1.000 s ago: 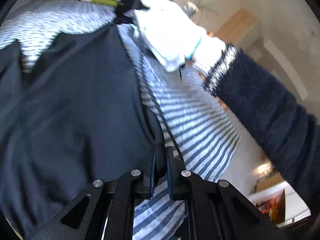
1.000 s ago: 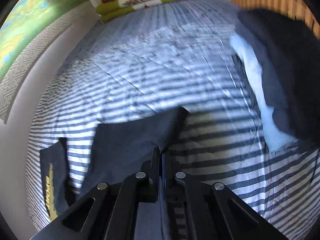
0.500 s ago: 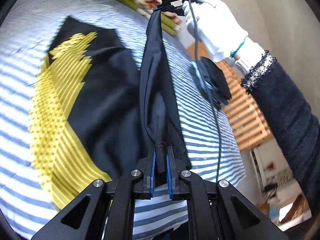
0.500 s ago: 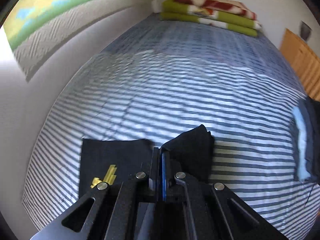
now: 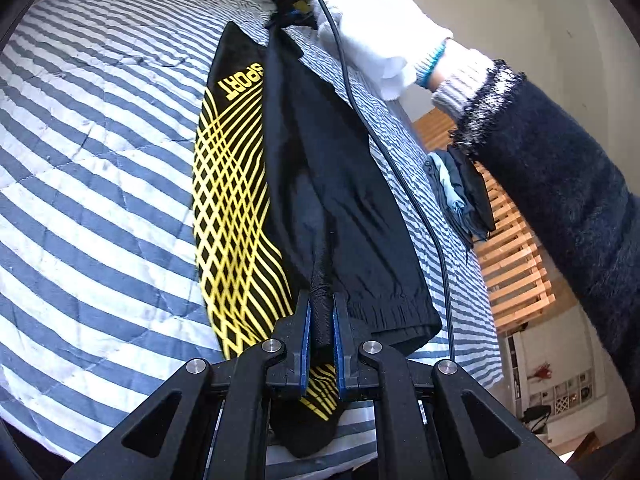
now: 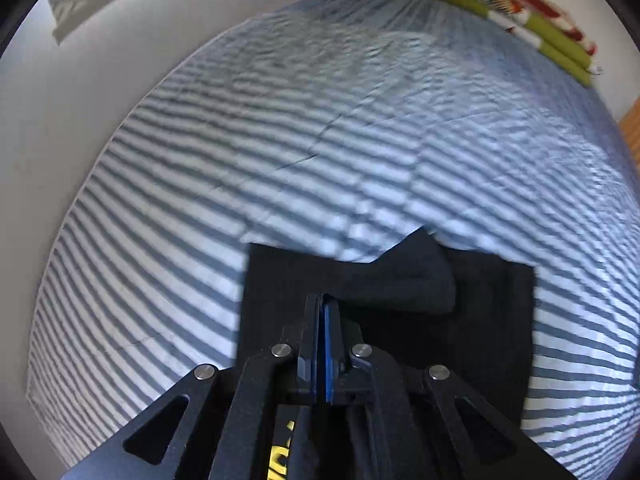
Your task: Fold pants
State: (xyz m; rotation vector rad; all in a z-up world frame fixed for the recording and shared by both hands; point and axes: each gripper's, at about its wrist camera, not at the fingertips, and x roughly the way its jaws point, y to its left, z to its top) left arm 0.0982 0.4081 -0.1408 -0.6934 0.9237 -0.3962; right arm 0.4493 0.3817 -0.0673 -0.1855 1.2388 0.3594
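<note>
The black pants [image 5: 332, 184] are stretched along the striped bedspread [image 5: 100, 168] between the two tongs. A thick hem of the pants is pinched between the pads of the left tongs [image 5: 320, 312], which are clenched on it. From there the fabric runs away towards the right tongs [image 5: 296, 16], gripped by a white-gloved hand [image 5: 372, 36] at the far end, with a black cable [image 5: 400, 176] hanging from them. To the left of the left tongs the yellow lattice print and the word SPORT are seen on the lower leg, which lies flat on the bedspread.

In the right wrist view the right tongs [image 6: 322, 300] are seen beginning to part, with only a narrow slit between the pads; a fold of the pants [image 6: 400, 284] lies just beyond their tips. Whether cloth is pinched there cannot be told. Folded blankets [image 6: 520, 12] lie far ahead.
</note>
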